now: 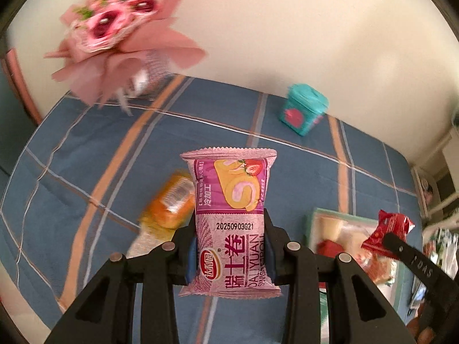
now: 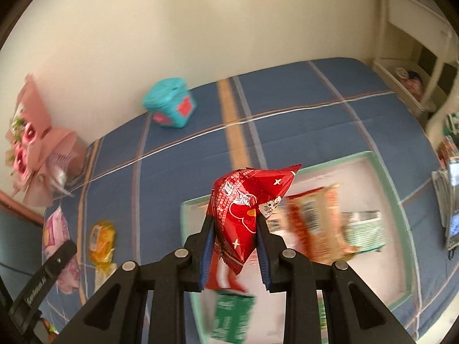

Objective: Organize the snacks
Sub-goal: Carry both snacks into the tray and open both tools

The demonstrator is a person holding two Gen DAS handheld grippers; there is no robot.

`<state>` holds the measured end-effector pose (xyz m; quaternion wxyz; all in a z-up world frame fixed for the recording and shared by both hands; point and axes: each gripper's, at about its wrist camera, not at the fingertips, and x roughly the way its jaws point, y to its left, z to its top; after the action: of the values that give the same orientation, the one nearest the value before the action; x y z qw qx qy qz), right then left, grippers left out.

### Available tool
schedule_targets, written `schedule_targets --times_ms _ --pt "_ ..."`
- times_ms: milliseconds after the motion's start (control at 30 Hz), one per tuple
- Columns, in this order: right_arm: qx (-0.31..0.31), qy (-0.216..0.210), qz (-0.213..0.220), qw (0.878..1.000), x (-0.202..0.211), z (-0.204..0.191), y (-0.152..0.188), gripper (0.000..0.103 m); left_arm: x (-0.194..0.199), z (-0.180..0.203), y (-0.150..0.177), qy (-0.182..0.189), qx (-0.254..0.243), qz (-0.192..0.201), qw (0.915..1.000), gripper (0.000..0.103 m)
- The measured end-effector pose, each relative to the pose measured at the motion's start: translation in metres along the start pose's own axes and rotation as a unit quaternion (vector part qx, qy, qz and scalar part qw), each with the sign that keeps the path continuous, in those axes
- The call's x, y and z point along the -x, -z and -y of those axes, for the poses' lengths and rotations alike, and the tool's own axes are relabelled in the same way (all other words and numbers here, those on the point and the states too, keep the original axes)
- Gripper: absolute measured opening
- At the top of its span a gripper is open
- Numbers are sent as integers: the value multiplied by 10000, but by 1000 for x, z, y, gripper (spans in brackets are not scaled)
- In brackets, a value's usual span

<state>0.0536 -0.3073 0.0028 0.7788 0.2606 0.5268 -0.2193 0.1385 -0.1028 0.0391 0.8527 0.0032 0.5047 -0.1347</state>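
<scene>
Blue plaid bedding point(image 1: 86, 172) fills the left wrist view, running back to a cream wall, with a pink bouquet point(image 1: 114, 31) far ahead to the left and a teal tin point(image 1: 302, 109) far ahead to the right. The left gripper point(image 1: 231, 246) is clamped on a pink Swiss roll packet point(image 1: 232, 215), which stands upright between its pads, lifted clear of the bedding. Just ahead and left of it an orange-wrapped cake point(image 1: 170, 206) lies loose on the bedding. To the right, a pale green tray point(image 1: 311, 220) holds a few snacks, blurred. Over the tray's edge the right gripper pinches a red packet point(image 1: 387, 232). From the right wrist view, the same bedding and wall appear. The right gripper point(image 2: 235, 238) is closed on the red packet, held tilted above the near left corner of the tray point(image 2: 387, 177). Inside the tray, ahead and right, lie an orange-brown packet point(image 2: 318, 223) and a green-and-white one point(image 2: 364, 229); a green box point(image 2: 232, 315) sits below the jaws. By this reading, sorting is partly done: several snacks are in the tray, two are in hand, and the orange cake waits far left.
</scene>
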Motion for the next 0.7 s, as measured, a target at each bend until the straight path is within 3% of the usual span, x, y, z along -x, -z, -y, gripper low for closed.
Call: schedule_targets --times_ms 267,467,700 --pt "-357 379 23 9986 5 57 -9 29 -8 73 23 311 -704 -158 9969 38" --pt "-724 580 96 9956 6 101 -13 29 -13 130 47 507 -1339 -303 9892 38" --pt "-963 574 145 9936 -8 131 -12 29 -25 168 71 551 -1838 -577 9797 38"
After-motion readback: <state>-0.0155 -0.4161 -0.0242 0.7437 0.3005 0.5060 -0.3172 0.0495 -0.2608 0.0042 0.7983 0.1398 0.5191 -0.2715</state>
